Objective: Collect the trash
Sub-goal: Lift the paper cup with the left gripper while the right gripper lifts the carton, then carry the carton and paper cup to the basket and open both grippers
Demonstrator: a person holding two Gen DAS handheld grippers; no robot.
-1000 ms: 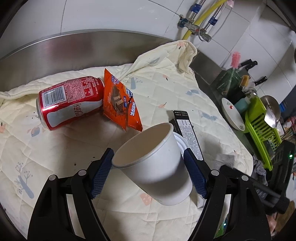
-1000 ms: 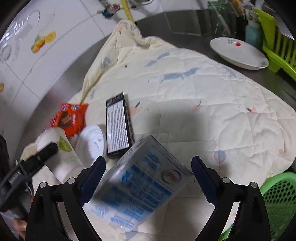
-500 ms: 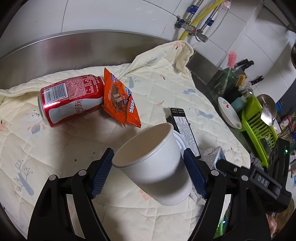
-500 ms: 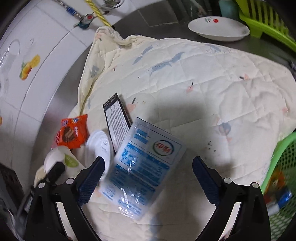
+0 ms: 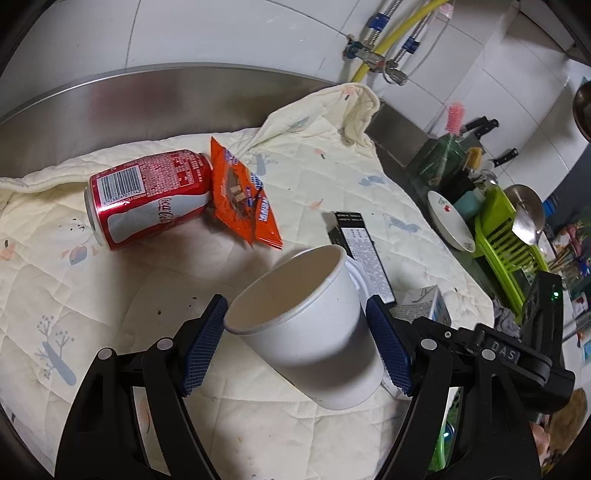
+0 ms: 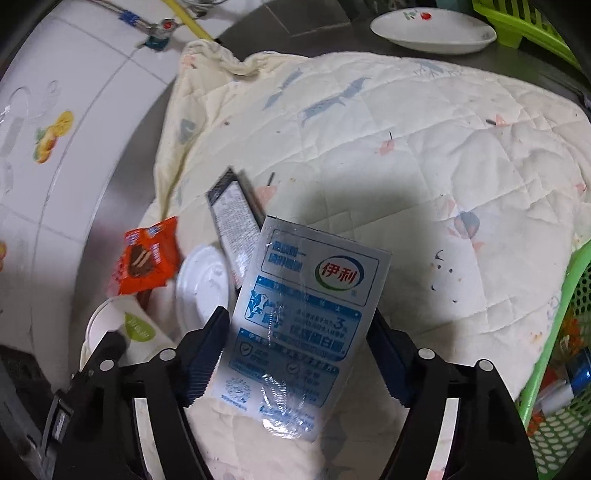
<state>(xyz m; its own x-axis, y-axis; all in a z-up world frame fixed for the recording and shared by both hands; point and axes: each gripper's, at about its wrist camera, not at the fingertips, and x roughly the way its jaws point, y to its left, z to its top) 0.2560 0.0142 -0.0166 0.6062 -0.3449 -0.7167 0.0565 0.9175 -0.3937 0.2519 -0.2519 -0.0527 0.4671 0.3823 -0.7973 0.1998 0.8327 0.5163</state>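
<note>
A soft quilted cloth [image 5: 303,192] covers the metal desk [image 5: 110,99]. On it lie a red soda can [image 5: 147,197] on its side, an orange snack bag [image 5: 243,199] touching the can, a black box [image 5: 364,254] and a white lid [image 6: 203,284]. The left tongs [image 5: 295,347] hold a white paper cup [image 5: 306,332], tilted, with nothing to see inside. The right tongs [image 6: 295,350] hold a blue and white milk carton [image 6: 306,325], close beside the box and lid. A green basket [image 6: 557,369] with some trash in it sits at the right edge of the cloth. A white bowl [image 6: 432,26] and a green dish rack [image 5: 506,240] stand past the far edge.
</note>
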